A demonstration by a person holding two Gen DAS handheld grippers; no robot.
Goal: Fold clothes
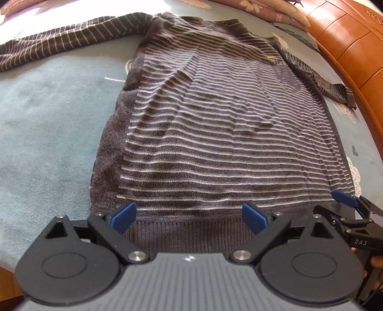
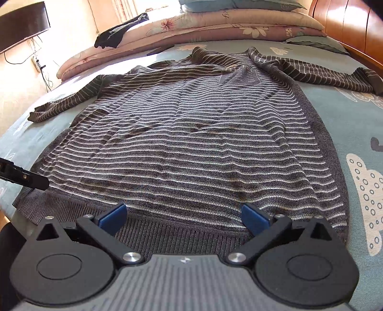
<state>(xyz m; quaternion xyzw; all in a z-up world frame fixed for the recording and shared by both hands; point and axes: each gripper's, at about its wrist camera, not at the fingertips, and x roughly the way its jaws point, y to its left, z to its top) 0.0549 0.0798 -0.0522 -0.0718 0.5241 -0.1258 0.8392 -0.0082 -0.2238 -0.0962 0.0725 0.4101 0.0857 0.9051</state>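
While both grippers' fingers [image 1: 124, 216] gape wide, the sweater's hem [image 1: 189, 229] lies ungripped.

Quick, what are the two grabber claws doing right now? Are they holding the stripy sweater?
Left gripper: open, holding nothing, over the ribbed hem of the grey striped knit sweater.
Right gripper: open wide, holding nothing, over the same hem.

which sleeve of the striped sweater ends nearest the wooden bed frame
The sleeve on the right of the right wrist view: its cuff lies beside the wooden bed frame. The other sleeve stretches toward the bed's opposite side.
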